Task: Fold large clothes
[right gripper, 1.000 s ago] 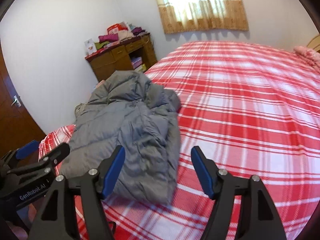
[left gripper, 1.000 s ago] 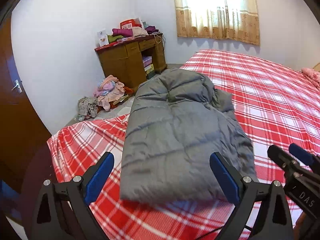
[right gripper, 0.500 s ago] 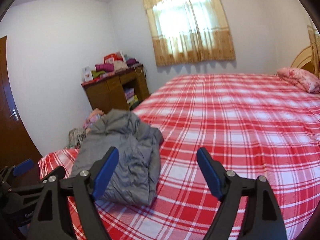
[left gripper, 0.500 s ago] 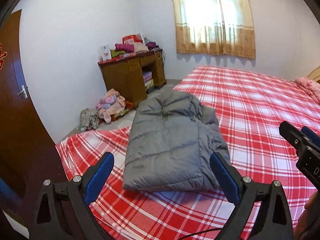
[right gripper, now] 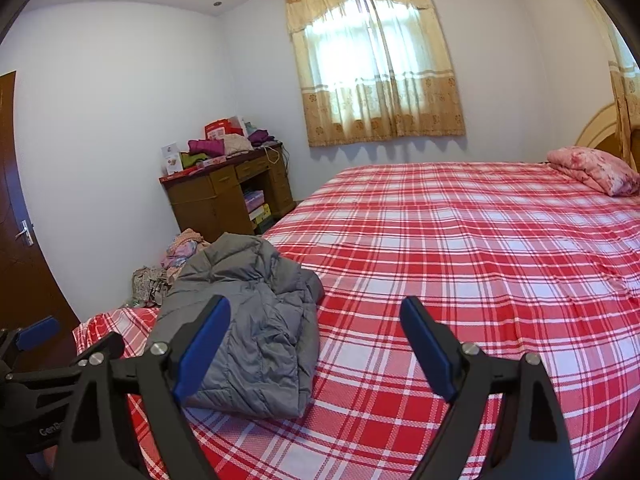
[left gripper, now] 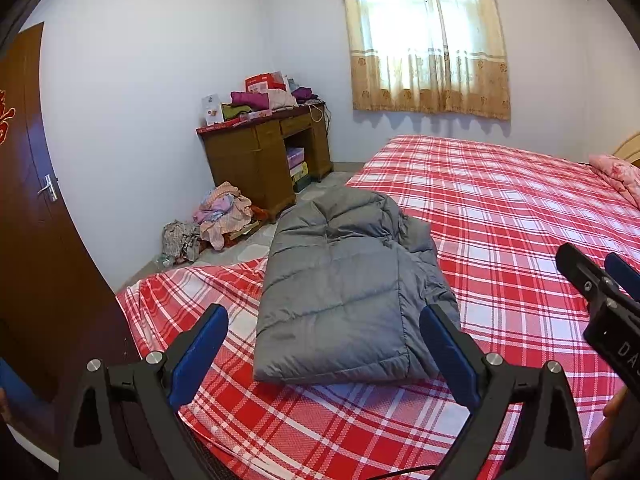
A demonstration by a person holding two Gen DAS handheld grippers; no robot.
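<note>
In the left wrist view, the right gripper (left gripper: 600,280) read "DA"; the left gripper (left gripper: 324,344) gaped, released, before the folded grey puffer jacket (left gripper: 340,300) near the plaid bed's (left gripper: 520,220) foot corner. In the right wrist view, the right gripper (right gripper: 316,344) was spread and holding nothing; the left gripper's (right gripper: 60,344) label read "GenR", and the jacket (right gripper: 256,320) lay at the left edge of the bed (right gripper: 460,260).

This is a bedroom in a home. A large bed (right gripper: 460,240) with a red and white checked sheet fills most of the room, and a pink pillow (right gripper: 592,170) lies at its head end, before a wooden headboard (right gripper: 600,128). A window with yellow curtains (right gripper: 376,68) is in the far wall. In the corner stands a wooden desk (left gripper: 264,156) with folded clothes and boxes piled on top. More clothes (left gripper: 216,216) lie in a heap on the floor beside it. A brown door (left gripper: 28,184) is at the left.
</note>
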